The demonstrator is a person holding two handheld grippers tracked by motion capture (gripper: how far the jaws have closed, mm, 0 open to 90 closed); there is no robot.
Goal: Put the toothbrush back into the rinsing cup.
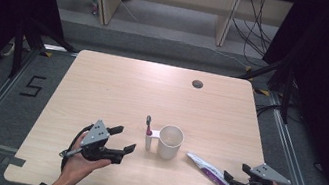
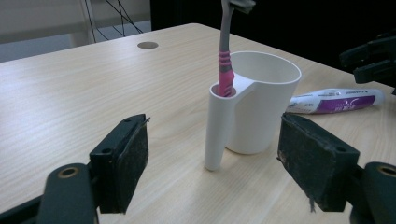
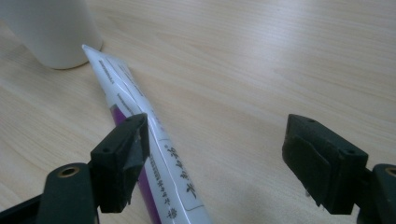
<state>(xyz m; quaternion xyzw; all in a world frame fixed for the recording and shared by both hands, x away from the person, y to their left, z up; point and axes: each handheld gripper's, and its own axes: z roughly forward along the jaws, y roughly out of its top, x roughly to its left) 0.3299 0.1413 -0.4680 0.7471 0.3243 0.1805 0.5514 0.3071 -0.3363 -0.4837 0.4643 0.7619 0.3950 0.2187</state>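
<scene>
1. While both jaw pairs stand wide and empty, the left gripper [image 1: 125, 139] faces the cup [image 1: 170, 142] from its 9 o'clock, and the brush [image 2: 225, 51] stands in the cup's side tube.
2. The right gripper [image 1: 233, 179] sits at the tube's [image 1: 206, 168] 4 o'clock end; centre the tube between the pads before closing.
3. The cup lies just beyond the tube's tip, so lift clear of it.

Right gripper [image 3: 215, 163] jaws wide apart — toothpaste tube [image 3: 140, 126] beside left jaw, tip near white cup [image 3: 51, 28].
</scene>
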